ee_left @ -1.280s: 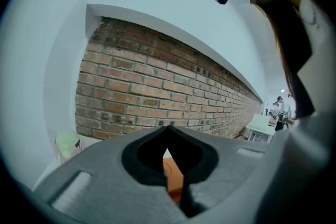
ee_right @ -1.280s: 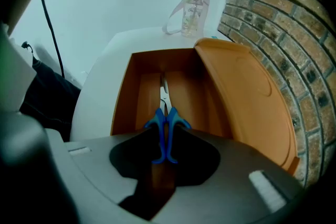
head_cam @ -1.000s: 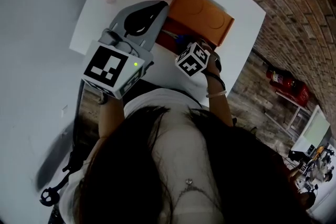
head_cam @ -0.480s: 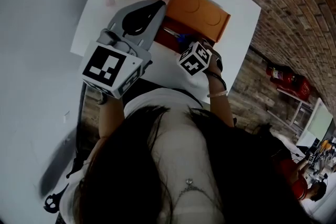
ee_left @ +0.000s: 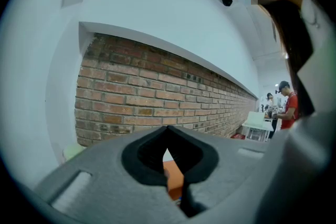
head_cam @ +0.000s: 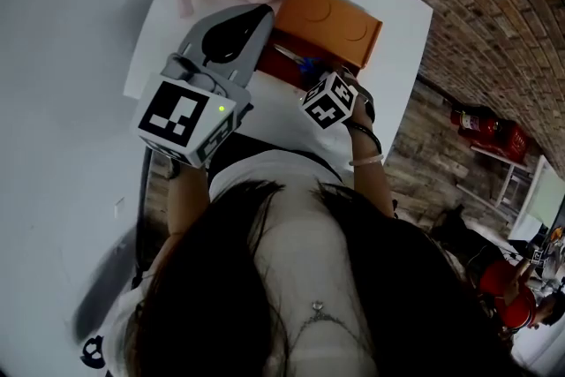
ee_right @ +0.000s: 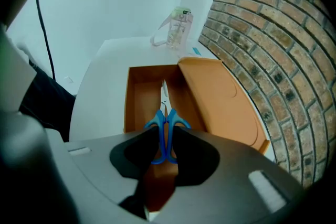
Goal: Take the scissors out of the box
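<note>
Right tongs (ee_right: 167, 135) lined up over scissors (ee_right: 167, 126), no grip yet.
Head view: box (head_cam: 279, 41) on the surface (head_cam: 402, 22), lid (head_cam: 331, 9) folded back for access; left tongs (head_cam: 262, 11) parked high, likely just clear of the work. Left gripper view: tips together, empty, facing a brick wall (ee_left: 157, 97). Right gripper view: jaws wide apart, angled down, straddling the blue handles. Scissors lie flat in the box bottom, pads apparently not touching.

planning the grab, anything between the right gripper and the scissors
Nothing: the right gripper view shows the scissors lying on bare box floor, blue handles directly between the open jaws of the right gripper.
</note>
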Available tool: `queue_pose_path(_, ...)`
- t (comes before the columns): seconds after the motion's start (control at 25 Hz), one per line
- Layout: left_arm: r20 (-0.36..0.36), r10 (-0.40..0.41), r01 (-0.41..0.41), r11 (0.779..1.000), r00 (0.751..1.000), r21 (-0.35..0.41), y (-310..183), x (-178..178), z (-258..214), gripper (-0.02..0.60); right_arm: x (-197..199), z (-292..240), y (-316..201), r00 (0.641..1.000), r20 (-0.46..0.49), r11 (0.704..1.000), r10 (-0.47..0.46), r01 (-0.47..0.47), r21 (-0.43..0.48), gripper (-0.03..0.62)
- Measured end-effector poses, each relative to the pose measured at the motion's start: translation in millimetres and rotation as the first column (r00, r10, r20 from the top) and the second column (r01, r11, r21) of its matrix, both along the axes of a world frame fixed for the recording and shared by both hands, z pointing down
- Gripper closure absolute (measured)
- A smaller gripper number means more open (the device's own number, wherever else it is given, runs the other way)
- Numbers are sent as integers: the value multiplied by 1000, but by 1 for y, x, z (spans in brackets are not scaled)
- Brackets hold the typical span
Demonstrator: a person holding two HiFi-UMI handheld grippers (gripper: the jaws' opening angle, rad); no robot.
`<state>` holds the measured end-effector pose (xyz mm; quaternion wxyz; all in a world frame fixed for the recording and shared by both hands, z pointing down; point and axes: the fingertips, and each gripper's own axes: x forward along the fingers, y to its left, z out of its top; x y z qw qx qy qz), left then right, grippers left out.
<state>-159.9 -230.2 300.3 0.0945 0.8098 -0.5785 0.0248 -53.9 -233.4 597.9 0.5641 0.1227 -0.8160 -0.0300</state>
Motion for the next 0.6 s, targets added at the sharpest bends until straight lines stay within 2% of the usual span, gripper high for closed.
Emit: queue_pose_path(0.6, 46, 23, -24, 999, 999, 22, 17, 14, -15, 581, -4, -35, 0, 987, 135, 992, 87, -98, 76, 499)
